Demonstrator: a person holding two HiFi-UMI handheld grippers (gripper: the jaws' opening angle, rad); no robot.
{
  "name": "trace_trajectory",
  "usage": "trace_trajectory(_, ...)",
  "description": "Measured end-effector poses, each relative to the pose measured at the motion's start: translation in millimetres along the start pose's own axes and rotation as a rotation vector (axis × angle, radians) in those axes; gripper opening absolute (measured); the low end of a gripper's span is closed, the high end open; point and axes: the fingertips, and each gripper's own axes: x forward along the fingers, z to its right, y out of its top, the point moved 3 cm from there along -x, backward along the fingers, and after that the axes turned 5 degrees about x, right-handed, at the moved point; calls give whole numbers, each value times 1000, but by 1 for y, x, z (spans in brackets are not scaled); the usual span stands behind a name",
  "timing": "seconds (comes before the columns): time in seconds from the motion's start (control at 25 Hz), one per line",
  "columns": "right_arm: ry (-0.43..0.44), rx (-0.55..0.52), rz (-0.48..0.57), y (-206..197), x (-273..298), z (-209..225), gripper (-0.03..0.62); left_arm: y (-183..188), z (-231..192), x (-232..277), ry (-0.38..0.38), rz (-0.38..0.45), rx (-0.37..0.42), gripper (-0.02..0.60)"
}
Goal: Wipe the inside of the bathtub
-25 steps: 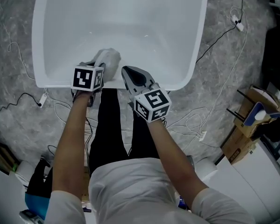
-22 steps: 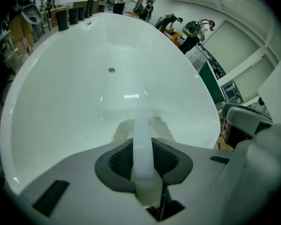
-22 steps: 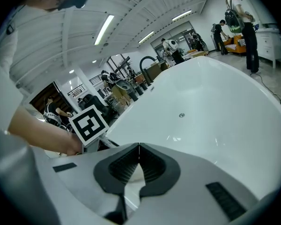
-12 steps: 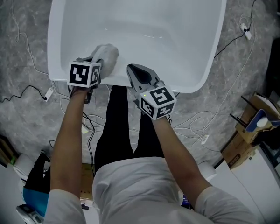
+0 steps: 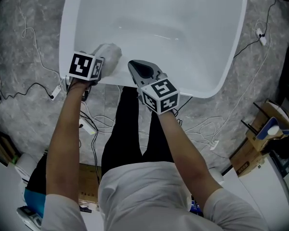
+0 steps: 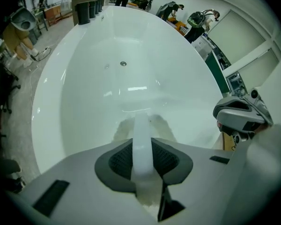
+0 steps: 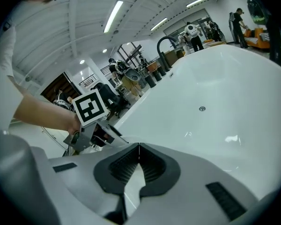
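The left gripper (image 5: pixel 100 64), clamped on a white cloth (image 5: pixel 111 55) just inside the bathtub's (image 5: pixel 220 83) near rim, should press flat in overlapping sweeps, while the right gripper (image 5: pixel 136 69) hovers beside it, jaws together and holding nothing.

The bathtub (image 5: pixel 207 57) runs off the head view's top edge, so its far end is unseen. At the bathtub's near rim, the left gripper (image 5: pixel 104 61) hides part of the cloth (image 5: pixel 113 52). People (image 6: pixel 196 18) beyond the bathtub are too small to make out.
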Motion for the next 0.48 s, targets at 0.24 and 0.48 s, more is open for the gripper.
trace_trajectory(0.24, 20, -40, -28, 1, 12, 1, 20, -1, -16, 3, -3, -128, 47, 98)
trace_trajectory(0.48, 22, -59, -65, -6, 16, 13, 20, 6, -23, 22, 31, -194, 100, 98)
